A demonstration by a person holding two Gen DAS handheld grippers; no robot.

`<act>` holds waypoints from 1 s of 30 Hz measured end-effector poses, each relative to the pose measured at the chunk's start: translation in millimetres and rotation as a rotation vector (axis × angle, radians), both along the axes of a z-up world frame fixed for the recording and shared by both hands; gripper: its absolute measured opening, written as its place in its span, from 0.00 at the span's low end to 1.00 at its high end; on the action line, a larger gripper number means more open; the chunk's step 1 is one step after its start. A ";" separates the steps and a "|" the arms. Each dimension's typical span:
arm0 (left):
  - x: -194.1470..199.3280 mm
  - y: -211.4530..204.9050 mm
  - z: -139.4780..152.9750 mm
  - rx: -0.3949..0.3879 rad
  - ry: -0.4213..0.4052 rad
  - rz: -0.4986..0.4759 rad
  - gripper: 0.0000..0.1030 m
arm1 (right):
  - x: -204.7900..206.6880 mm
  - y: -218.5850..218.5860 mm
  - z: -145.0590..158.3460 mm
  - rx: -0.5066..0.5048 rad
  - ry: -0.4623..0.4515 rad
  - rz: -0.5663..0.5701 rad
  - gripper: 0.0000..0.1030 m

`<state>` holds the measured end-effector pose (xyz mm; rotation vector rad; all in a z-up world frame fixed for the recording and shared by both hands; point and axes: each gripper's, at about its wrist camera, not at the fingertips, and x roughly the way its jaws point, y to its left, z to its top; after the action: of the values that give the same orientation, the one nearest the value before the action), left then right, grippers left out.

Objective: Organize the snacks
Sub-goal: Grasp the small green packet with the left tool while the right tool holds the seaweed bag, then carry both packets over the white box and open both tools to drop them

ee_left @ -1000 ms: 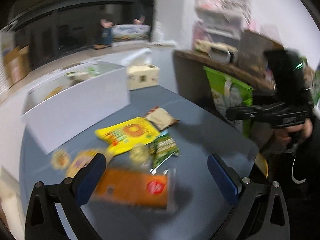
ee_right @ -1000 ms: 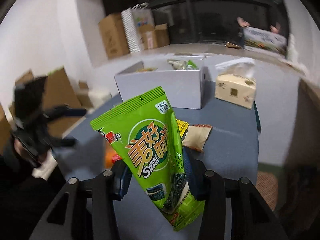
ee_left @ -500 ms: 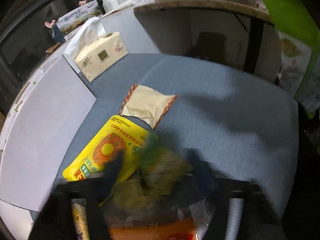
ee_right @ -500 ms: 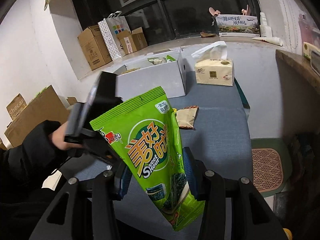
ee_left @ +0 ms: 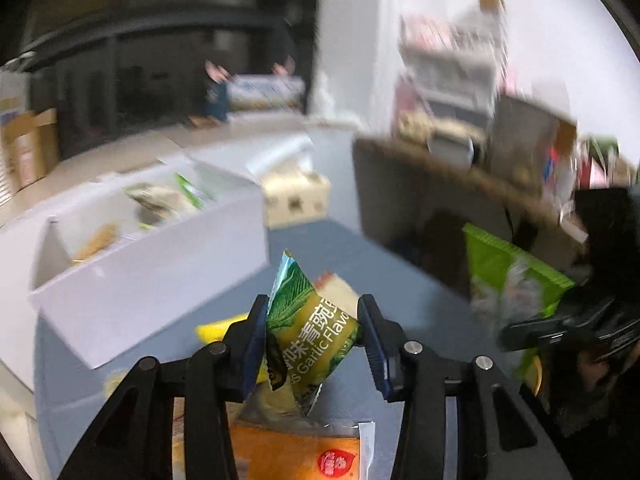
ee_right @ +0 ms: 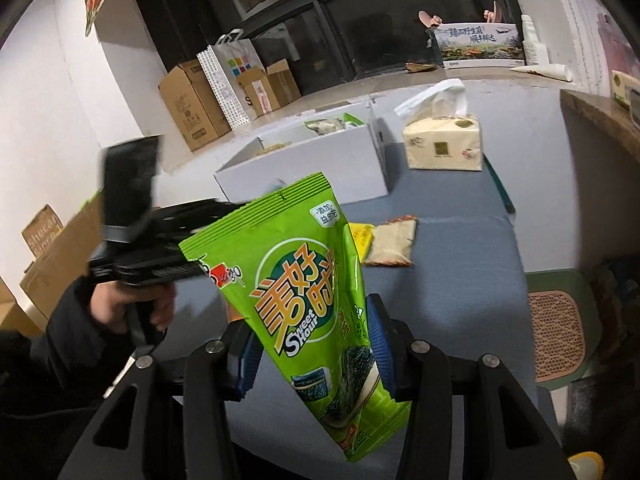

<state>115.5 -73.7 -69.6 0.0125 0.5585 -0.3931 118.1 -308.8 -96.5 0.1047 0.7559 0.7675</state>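
My left gripper (ee_left: pixel 314 312) holds a small green garlic-pea packet (ee_left: pixel 316 332) above the blue-grey table (ee_left: pixel 404 280); its jaws are closing, and both pads press on the packet's sides. Beyond it to the left stands the open white box (ee_left: pixel 160 276) with several snacks inside. My right gripper (ee_right: pixel 314 336) is shut on a large green seaweed bag (ee_right: pixel 296 280), held upright over the table's near edge. The same seaweed bag (ee_left: pixel 508 276) shows at the right of the left wrist view. A hand (ee_right: pixel 132 308) holds the left tool behind the bag.
On the table lie an orange packet (ee_left: pixel 292 456), a yellow packet (ee_right: pixel 362 236) and a tan packet (ee_right: pixel 394 242). A tissue box (ee_right: pixel 440 144) stands right of the white box (ee_right: pixel 320 172). Cardboard boxes (ee_right: pixel 192 104) line the far wall; a green stool (ee_right: pixel 560 320) is at right.
My left gripper dropped to the snack pile, closed on the green pea packet and rose with it. The right gripper kept the seaweed bag in nearly the same place.
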 end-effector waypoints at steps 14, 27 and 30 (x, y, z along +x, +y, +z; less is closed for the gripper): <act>14.8 117.3 60.6 -0.085 -0.109 0.258 0.47 | 86.5 95.8 63.9 0.140 -0.033 0.095 0.51; 165.4 175.4 72.9 -0.028 -0.022 0.394 0.47 | 236.0 198.1 112.3 0.090 -0.017 0.047 0.51; 186.2 179.0 66.2 -0.006 -0.001 0.400 0.48 | 260.8 214.3 114.1 0.074 -0.003 0.038 0.51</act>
<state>301.7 105.2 -3.4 -0.1033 0.5443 -0.0048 378.9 -94.5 17.6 0.1558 0.7288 0.8318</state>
